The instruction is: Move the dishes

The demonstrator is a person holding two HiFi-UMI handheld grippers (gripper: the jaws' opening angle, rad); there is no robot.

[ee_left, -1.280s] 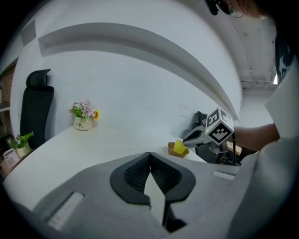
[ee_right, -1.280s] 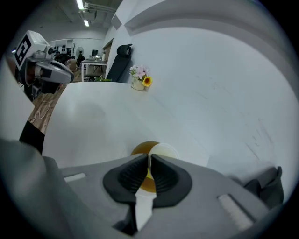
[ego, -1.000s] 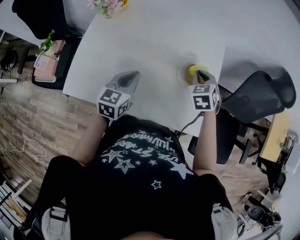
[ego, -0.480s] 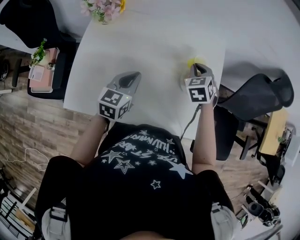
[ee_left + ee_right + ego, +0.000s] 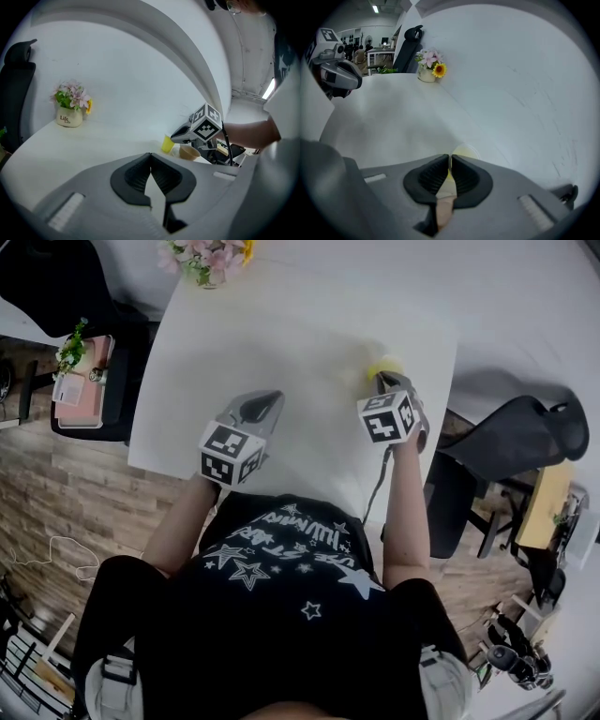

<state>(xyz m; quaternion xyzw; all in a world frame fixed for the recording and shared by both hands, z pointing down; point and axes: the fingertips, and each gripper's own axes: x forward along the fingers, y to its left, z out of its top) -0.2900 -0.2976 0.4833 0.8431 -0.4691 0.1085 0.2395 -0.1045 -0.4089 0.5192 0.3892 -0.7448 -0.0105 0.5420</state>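
A yellow cup [image 5: 384, 367] stands near the right edge of the white table [image 5: 281, 324]. My right gripper [image 5: 384, 382] is shut on its rim; in the right gripper view a yellow sliver sits between the closed pads and the cup's pale mouth [image 5: 463, 151] shows just past them. From the left gripper view, the cup [image 5: 167, 144] has a tan bowl [image 5: 189, 152] right beside it under the right gripper [image 5: 180, 137]. My left gripper [image 5: 261, 405] hovers over the table's near edge, shut and empty [image 5: 150, 157].
A pot of pink and yellow flowers [image 5: 206, 254] stands at the table's far left corner [image 5: 427, 70]. A black office chair [image 5: 525, 437] is off the table's right side. Another chair and a small plant are at the left, over wooden floor.
My right gripper has shifted slightly left and farther over the table, with the yellow cup in it. The left gripper has barely moved.
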